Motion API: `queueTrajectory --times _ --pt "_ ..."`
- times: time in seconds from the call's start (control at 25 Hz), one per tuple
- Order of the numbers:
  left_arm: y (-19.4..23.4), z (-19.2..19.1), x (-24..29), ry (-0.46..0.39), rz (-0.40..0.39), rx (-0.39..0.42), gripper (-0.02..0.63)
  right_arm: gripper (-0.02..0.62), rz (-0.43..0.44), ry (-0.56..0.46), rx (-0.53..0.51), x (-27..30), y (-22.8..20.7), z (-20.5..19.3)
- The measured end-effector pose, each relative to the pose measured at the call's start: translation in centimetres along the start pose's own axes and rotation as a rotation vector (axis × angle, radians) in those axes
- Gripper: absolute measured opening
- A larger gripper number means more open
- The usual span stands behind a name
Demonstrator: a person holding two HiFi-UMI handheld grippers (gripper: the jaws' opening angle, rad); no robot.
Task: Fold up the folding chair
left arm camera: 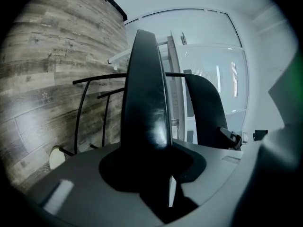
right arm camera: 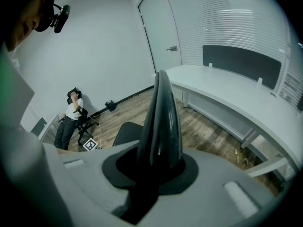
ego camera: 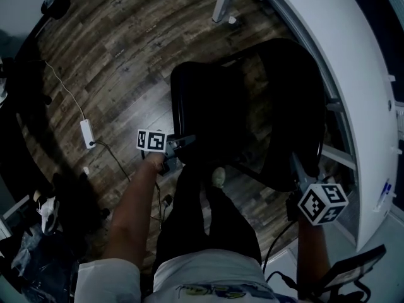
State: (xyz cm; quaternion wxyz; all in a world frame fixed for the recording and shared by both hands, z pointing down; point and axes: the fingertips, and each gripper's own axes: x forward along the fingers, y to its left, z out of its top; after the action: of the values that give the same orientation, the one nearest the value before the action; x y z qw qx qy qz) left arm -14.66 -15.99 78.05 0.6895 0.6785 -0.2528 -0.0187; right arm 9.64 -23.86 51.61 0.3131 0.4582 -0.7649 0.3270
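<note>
A black folding chair (ego camera: 278, 112) stands on the wood floor in front of me, its two dark panels close together. My left gripper (ego camera: 184, 142) grips the near edge of the chair's left panel (ego camera: 183, 100); in the left gripper view that panel (left arm camera: 147, 103) rises between the jaws, which press on it. My right gripper (ego camera: 295, 169) holds the near edge of the right panel; in the right gripper view its glossy edge (right arm camera: 161, 126) stands clamped in the jaws. The thin metal frame bars (left arm camera: 85, 108) show to the left.
A white curved desk (ego camera: 341, 74) runs along the right, one leg (ego camera: 224, 2) at the top. A power adapter with its cable (ego camera: 87, 133) lies on the floor at left. Dark clutter (ego camera: 25, 245) fills the lower left. A person (right arm camera: 71, 115) sits far off by the wall.
</note>
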Motion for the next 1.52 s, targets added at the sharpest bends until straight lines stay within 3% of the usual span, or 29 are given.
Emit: queueTrajectory --times 0.48,1.32,1.52 --pt "-4.9 -0.3 2.3 0.021 0.036 0.008 0.13 0.067 -0.052 -0.018 -0.058 -1.5 2.6 1.1" --pt "-10.1 -0.8 7.6 0.041 0.227 0.011 0.129 0.067 -0.125 -0.033 -0.097 -2.9 5.1 1.9" --pt "-9.9 -0.9 6.9 0.039 0.291 0.012 0.129 0.067 -0.119 -0.036 -0.116 -2.2 6.7 1.5"
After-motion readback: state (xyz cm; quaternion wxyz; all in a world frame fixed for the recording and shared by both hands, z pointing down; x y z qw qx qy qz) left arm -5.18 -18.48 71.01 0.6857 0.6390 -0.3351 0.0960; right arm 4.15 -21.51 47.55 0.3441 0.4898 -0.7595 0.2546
